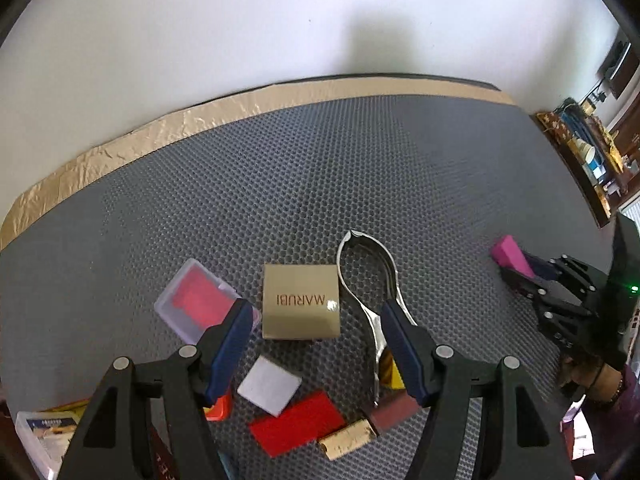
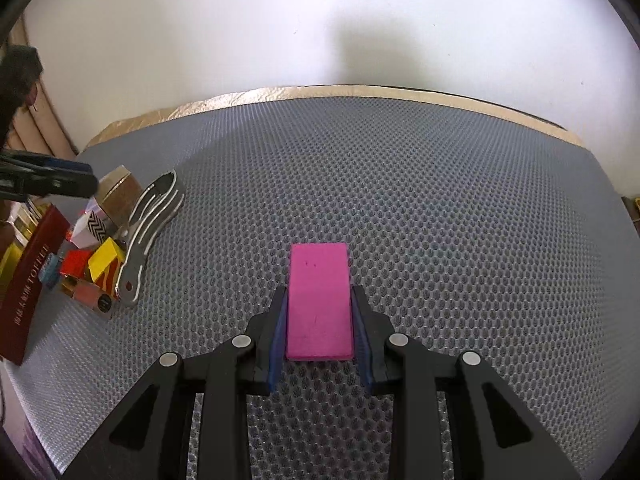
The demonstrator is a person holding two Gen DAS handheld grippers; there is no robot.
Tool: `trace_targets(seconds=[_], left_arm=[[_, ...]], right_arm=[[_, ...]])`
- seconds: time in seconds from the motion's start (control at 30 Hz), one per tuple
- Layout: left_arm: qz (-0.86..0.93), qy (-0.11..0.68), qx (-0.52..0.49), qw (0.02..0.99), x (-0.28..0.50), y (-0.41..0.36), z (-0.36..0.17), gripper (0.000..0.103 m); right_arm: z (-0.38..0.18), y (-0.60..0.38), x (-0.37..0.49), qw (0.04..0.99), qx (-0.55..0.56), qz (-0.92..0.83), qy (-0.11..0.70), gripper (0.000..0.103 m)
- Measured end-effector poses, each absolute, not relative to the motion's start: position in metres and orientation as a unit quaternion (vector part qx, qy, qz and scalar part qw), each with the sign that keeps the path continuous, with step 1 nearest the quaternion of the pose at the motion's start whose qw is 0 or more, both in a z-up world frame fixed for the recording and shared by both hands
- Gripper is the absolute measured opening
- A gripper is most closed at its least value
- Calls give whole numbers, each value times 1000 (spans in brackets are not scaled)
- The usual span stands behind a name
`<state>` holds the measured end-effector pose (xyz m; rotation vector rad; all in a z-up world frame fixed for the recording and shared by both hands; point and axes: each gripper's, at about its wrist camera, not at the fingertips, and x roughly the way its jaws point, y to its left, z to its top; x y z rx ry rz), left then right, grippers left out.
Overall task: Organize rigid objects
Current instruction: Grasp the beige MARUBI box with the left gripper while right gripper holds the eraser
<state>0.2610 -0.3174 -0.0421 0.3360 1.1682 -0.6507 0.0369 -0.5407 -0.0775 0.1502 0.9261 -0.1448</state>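
My right gripper is shut on a flat magenta block, held low over the grey honeycomb mat. The block also shows in the left wrist view, far right, with the right gripper behind it. My left gripper is open and empty above a cluster: a gold MARUBI box, a clear case with a red insert, metal tongs, a white square, a red block, a cork and a maroon block.
In the right wrist view the cluster lies at the left edge: a dark red book-like box, a yellow block, the tongs. Tan tape borders the mat's far edge by a white wall. A plastic box sits bottom left.
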Motion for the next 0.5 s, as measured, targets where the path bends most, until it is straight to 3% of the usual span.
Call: trace_targets(seconds=[0.27, 0.33, 0.5], left_arm=[[-279, 566, 180, 755, 273, -333, -74, 68], [-276, 551, 176, 767, 272, -330, -72, 44], [-272, 539, 149, 783, 267, -324, -63, 44]], right_arm=[[-71, -555, 33, 890, 83, -63, 445, 29], [-69, -560, 29, 890, 82, -63, 445, 29], [-76, -547, 40, 889, 71, -67, 448, 29]])
